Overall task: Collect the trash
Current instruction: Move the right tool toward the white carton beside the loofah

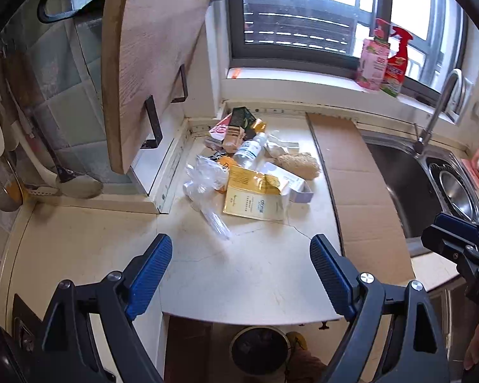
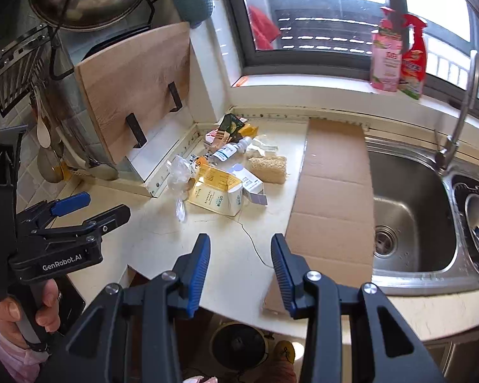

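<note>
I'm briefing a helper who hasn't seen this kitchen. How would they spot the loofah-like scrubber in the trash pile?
Find the cardboard sheet lying left of the sink. The trash pile sits just left of it, and the scrubber is the pile's piece closest to the cardboard. It alone is a rough, tan, fibrous block; its neighbours are smooth packaging.

Trash pile (image 1: 249,172) sits in the countertop (image 1: 258,274) corner, cardboard (image 1: 354,178) between it and sink (image 1: 402,178); bin (image 1: 258,351) seemingly below

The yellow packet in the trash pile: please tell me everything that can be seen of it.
The yellow packet is a flat pouch, glossy like foil or plastic, pale yellow with a darker torn, crumpled top and small print. It lies flat on the counter at the near edge of the pile, beside crumpled clear plastic and overlapping a white box. No gripper touches it.
</note>
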The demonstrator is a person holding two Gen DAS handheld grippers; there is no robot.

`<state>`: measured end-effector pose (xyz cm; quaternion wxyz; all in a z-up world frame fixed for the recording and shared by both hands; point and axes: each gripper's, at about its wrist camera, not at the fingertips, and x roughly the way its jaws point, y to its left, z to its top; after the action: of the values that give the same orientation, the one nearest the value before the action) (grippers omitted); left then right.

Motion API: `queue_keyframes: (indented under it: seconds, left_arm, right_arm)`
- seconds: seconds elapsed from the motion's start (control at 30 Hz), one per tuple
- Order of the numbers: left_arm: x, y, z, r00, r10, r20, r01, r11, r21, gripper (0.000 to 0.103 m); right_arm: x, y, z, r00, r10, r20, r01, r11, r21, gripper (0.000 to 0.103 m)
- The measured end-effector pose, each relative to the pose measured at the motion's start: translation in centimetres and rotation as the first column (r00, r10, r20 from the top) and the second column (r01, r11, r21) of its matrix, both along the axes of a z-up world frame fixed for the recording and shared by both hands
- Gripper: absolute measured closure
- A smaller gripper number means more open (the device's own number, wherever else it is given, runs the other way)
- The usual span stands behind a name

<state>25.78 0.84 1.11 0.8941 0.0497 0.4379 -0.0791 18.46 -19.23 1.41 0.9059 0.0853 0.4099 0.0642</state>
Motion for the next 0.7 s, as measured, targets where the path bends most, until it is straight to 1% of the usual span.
queue_keyframes:
  seconds: [0.13,0.27,0.33,0.43,0.57,0.7]
  left_arm:
    - [2.4,-0.2,-1.3,0.999,0.03,-0.019,-0.03,0.999,0.016,0.016]
    - [4.8,-0.2,-2.9,0.998,0.042,-0.038,-0.042,0.999,0.007,0.016]
    - [6.3,-0.2,-4.0,0.997,0.044,-0.056,-0.044,0.999,-0.003,0.016]
    - [8.4,-0.4,-5.9,0.994,0.049,-0.094,-0.052,0.998,-0.031,0.016]
    - [10.4,-1.0,-7.6,0.991,0.046,-0.124,-0.053,0.997,-0.055,0.016]
    - [12.0,-2.1,-9.2,0.985,0.035,-0.171,-0.044,0.998,-0.05,0.016]
  right_arm:
    - [3.6,-1.0,-1.1,0.999,0.042,-0.026,-0.042,0.999,0.022,0.063]
    - [7.6,-1.9,-3.5,0.993,0.077,-0.086,-0.071,0.995,0.075,0.063]
    - [9.8,-2.1,-5.0,0.99,0.091,-0.112,-0.082,0.993,0.081,0.063]
    - [12.3,-2.0,-7.0,0.984,0.114,-0.136,-0.106,0.992,0.062,0.063]
    - [15.3,-1.7,-9.5,0.974,0.159,-0.163,-0.154,0.987,0.043,0.063]
    - [17.5,-1.0,-11.7,0.963,0.197,-0.182,-0.202,0.979,-0.01,0.063]
